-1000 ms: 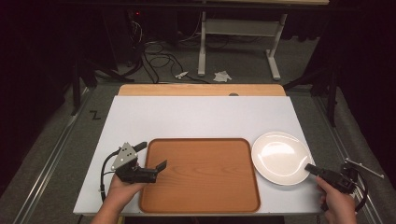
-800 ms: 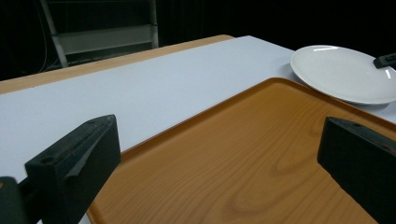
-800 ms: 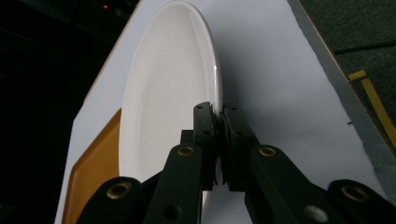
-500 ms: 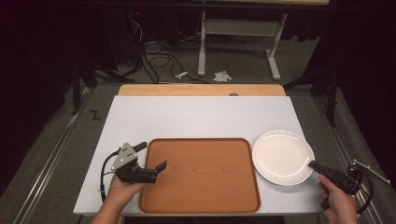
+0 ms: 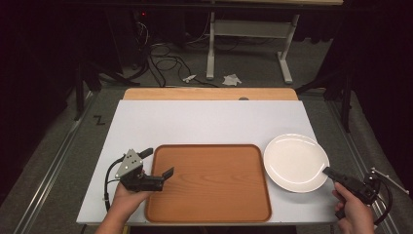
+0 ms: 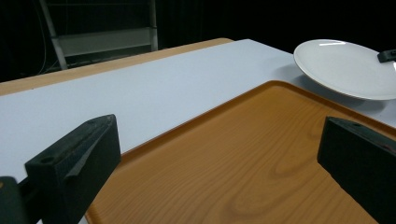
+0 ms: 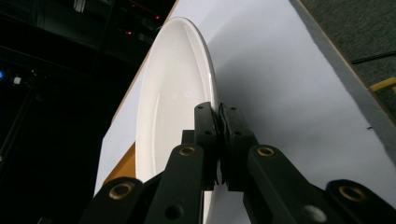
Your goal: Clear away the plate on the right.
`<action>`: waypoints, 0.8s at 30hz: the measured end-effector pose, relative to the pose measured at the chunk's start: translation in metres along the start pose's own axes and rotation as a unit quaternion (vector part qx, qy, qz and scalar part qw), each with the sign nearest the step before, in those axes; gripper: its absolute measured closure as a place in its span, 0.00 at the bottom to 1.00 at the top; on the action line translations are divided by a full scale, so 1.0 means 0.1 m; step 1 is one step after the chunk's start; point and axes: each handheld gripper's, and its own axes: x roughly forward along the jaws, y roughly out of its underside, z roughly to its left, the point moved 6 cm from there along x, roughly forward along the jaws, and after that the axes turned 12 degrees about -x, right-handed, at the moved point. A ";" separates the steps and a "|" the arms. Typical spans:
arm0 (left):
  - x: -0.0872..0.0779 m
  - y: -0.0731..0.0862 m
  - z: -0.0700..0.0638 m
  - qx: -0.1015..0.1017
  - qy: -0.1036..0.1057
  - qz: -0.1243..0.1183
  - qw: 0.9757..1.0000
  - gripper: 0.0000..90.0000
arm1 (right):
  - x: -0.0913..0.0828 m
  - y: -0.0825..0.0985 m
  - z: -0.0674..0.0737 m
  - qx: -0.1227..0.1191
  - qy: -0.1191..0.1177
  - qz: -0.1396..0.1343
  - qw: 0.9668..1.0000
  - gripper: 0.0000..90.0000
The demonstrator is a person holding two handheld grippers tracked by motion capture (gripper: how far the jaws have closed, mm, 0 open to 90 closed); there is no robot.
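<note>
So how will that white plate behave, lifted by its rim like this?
The white plate looks rigid and glazed, so it should hold its shape but may slip. The right claw pinches only its near rim, so the far side will probably sag or swing. It is likely breakable if it drops onto the table.

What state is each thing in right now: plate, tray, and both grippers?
Plate: gripped at its near rim, tilted, lifted off the table on the tray side.
Tray: flat on the table, nothing on it.
Right gripper: shut on the plate rim.
Left gripper: open, jaws wide, over the tray's left edge, holding nothing.
</note>
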 end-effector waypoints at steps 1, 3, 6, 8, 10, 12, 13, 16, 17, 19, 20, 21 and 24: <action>0.00 0.00 0.00 0.000 0.000 0.000 1.000 0.00 | 0.00 0.00 0.01 -0.001 -0.002 0.000 1.000 0.99; 0.00 0.00 0.00 0.000 0.001 -0.001 1.000 0.00 | 0.00 0.00 0.02 -0.001 -0.003 0.001 1.000 0.99; -0.01 -0.01 0.01 0.000 0.000 -0.003 1.000 0.00 | 0.01 0.00 0.07 -0.002 -0.014 0.001 1.000 0.99; -0.02 -0.01 0.01 0.001 0.000 -0.005 1.000 0.00 | 0.02 0.00 0.09 -0.007 -0.019 0.002 1.000 0.99; -0.02 -0.01 0.01 0.001 0.000 -0.005 1.000 0.00 | 0.02 0.01 0.10 -0.007 -0.021 0.003 1.000 0.99; -0.03 -0.01 0.01 0.002 -0.002 -0.006 1.000 0.00 | 0.03 0.01 0.13 -0.008 -0.024 0.005 1.000 0.99; -0.04 -0.01 0.02 0.002 -0.002 -0.007 1.000 0.00 | 0.04 0.01 0.14 -0.009 -0.025 0.005 1.000 0.99; -0.06 -0.01 0.03 0.001 -0.006 -0.010 1.000 0.00 | 0.06 0.01 0.17 -0.012 -0.031 0.007 0.999 0.99; -0.07 -0.01 0.03 -0.001 -0.008 -0.011 1.000 0.00 | 0.07 0.01 0.18 -0.013 -0.033 0.007 0.999 0.99; -0.09 0.00 0.04 -0.003 -0.010 -0.011 1.000 0.00 | 0.09 0.01 0.20 -0.011 -0.037 0.011 0.999 0.99; -0.10 0.00 0.05 -0.003 -0.012 -0.011 1.000 0.00 | 0.11 0.02 0.22 -0.012 -0.040 0.014 0.999 0.99; -0.10 0.00 0.05 -0.003 -0.012 -0.011 1.000 0.00 | 0.11 0.02 0.22 -0.012 -0.040 0.014 0.999 0.99; -0.12 0.01 0.06 -0.009 -0.015 -0.012 1.000 0.00 | 0.16 0.03 0.26 -0.018 -0.047 0.020 0.999 0.99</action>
